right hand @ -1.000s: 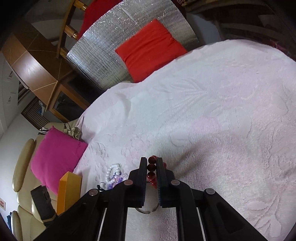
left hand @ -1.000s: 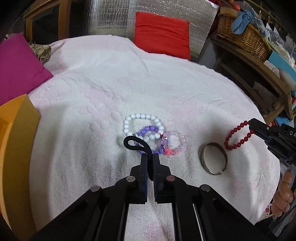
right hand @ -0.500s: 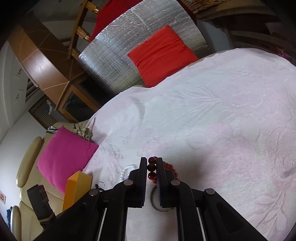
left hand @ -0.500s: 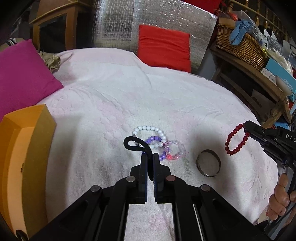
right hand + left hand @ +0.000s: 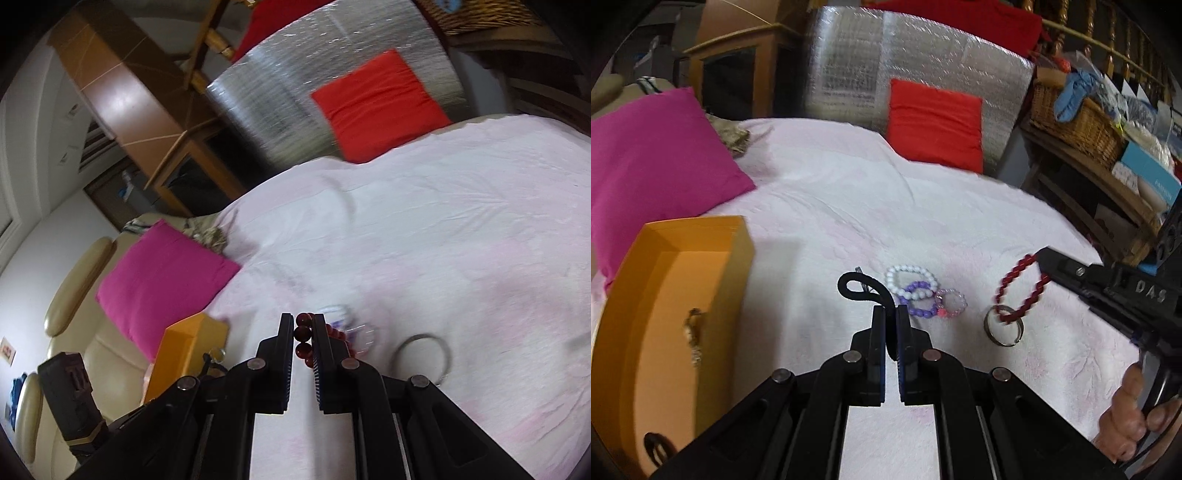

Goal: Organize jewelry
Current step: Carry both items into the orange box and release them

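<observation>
the left gripper (image 5: 890, 314) was clenched on a black hair tie (image 5: 857, 288), lifted just right of the orange box (image 5: 665, 295). the right gripper (image 5: 303, 325) pinched a red bead bracelet (image 5: 1019, 291), hanging above the metal bangle (image 5: 1003, 331). the box seemed to hold a couple of pieces already; the white bracelet (image 5: 910, 278), purple bracelet (image 5: 919, 308), pink bracelet (image 5: 951, 302) and bangle lay on the pink cloth (image 5: 923, 206), not yet put away.

The orange box (image 5: 672, 332) is cut off at the left edge, and the small pieces inside it are too blurred to identify. In the right wrist view, the beaded bracelets (image 5: 343, 325) behind the fingers are smeared.
</observation>
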Demonstrator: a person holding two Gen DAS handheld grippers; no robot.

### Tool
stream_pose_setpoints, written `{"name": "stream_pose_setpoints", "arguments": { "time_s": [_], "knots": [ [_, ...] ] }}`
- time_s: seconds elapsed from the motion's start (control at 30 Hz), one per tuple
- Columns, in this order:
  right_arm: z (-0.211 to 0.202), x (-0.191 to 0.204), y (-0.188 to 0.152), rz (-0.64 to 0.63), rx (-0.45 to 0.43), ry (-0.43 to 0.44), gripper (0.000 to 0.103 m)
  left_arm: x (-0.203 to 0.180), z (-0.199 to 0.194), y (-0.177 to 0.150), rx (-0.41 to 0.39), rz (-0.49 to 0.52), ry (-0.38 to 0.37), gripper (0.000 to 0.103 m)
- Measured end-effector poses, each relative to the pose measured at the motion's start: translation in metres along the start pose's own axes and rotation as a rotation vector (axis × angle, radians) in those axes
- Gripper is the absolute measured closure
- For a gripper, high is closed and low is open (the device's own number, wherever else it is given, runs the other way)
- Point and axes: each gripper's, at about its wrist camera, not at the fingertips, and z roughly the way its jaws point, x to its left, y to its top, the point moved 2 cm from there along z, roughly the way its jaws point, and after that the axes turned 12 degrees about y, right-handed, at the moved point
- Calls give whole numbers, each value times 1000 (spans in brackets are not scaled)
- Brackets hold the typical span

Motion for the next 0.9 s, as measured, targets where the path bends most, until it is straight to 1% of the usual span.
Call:
{"name": "stream_pose_setpoints", "arguments": {
  "time_s": [0.1, 0.2, 0.33, 0.47, 0.6, 0.63, 0.7, 0.8, 0.9],
  "knots": [
    [13, 24, -7, -23, 20, 38, 92, 19, -17, 0, -31, -41, 21, 98],
    [26, 54, -11, -68, 27, 81, 92, 50, -29, -1, -55, -100, 63, 98],
    [54, 93, -15, -128, 62, 127, 92, 96, -32, -8, -51, -198, 122, 98],
    [95, 134, -17, -168, 104, 180, 92, 141, -25, -17, -26, -284, 199, 98],
    [141, 168, -23, -208, 155, 205, 92, 181, -7, -26, 22, -351, 315, 98],
    [151, 172, -25, -208, 167, 206, 92, 188, -2, -29, 40, -369, 330, 98],
    [177, 178, -32, -202, 205, 199, 92, 201, 11, -37, 90, -414, 335, 98],
    [211, 179, -42, -201, 257, 165, 92, 206, 27, -45, 149, -445, 340, 98],
    [232, 175, -50, -204, 282, 135, 91, 211, 33, -50, 189, -468, 384, 98]
  ]
}}
